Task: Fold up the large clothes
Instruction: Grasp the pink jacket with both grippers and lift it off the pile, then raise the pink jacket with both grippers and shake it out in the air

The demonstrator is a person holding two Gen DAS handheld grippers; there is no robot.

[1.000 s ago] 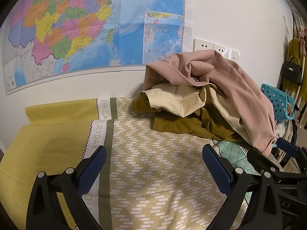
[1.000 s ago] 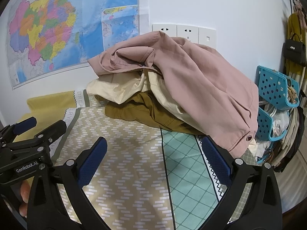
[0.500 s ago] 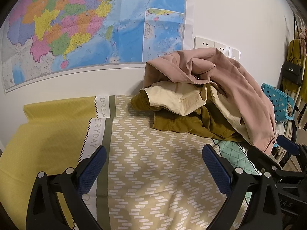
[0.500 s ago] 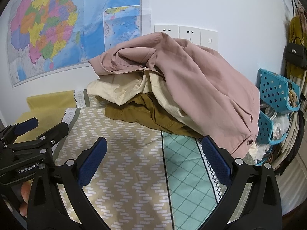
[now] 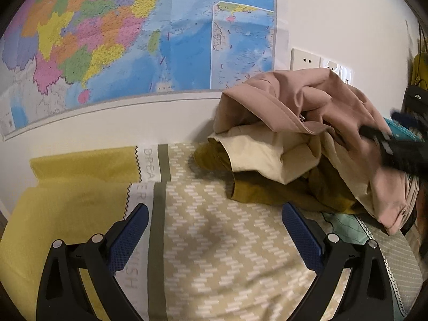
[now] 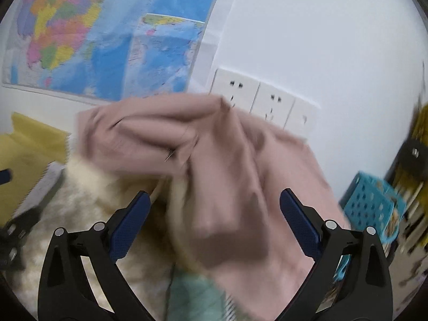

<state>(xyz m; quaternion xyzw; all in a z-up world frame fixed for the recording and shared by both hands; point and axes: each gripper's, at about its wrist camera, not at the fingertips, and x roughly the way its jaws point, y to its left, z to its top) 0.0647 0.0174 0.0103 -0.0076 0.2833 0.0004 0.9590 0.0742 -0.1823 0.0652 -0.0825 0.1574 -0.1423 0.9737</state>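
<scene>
At two o'clock on the patterned bedspread lay the heap: pink jacket over cream and mustard garments. Right gripper spread wide, reaching at the pink jacket; left gripper spread, idle. Step judged: picking. Next: pinching an edge.

Matt pink cloth garment, matt printed cotton bedsheet, glossy paper map, perforated plastic basket
</scene>
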